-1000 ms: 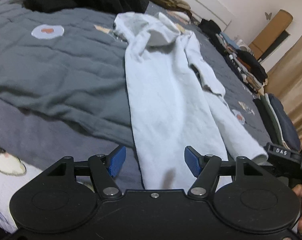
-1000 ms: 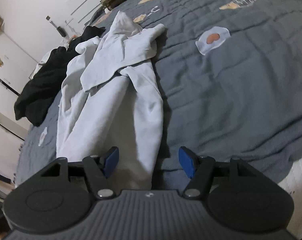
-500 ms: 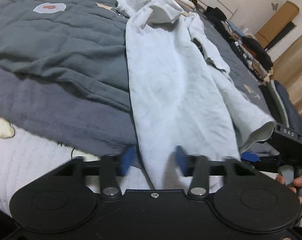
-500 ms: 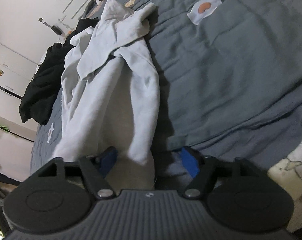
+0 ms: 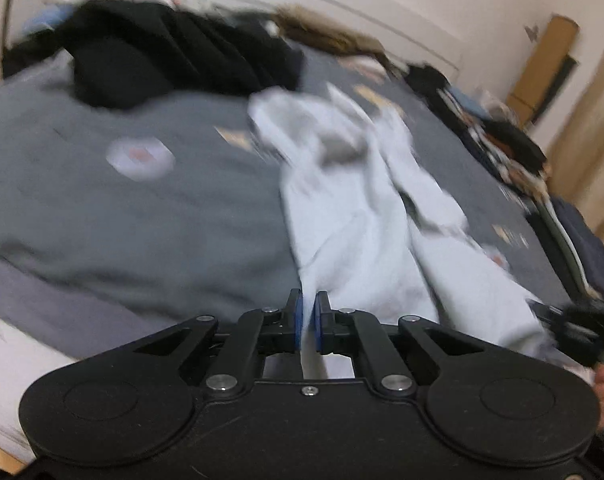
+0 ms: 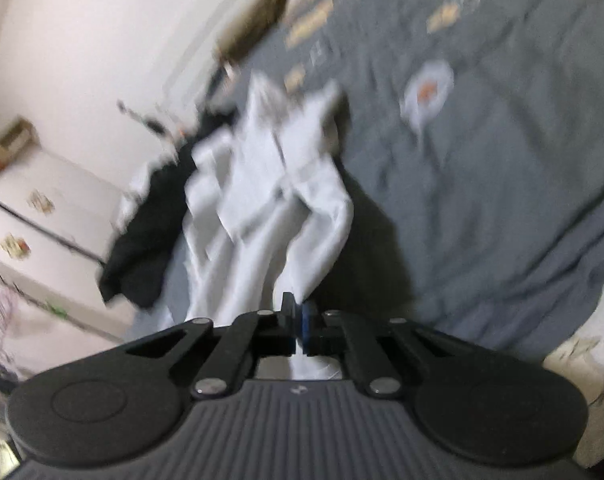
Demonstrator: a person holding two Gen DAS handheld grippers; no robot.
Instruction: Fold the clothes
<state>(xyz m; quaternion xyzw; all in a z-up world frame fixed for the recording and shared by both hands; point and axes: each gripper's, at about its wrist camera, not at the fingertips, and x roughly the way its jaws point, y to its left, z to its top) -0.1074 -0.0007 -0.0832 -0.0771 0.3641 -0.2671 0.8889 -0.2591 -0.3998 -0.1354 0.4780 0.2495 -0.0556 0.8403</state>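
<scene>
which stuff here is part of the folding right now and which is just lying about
In use: white garment, near edge pinched by left gripper and right gripper.
Lying about: black clothes, grey bedspread, clothes stack at bed edge.

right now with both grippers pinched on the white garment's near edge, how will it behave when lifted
The white garment is probably floppy: it lies creased and bunched on the grey quilt. Pinched by the left gripper and the right gripper, it would likely sag between them. Its loose far parts may trail and drag.
</scene>
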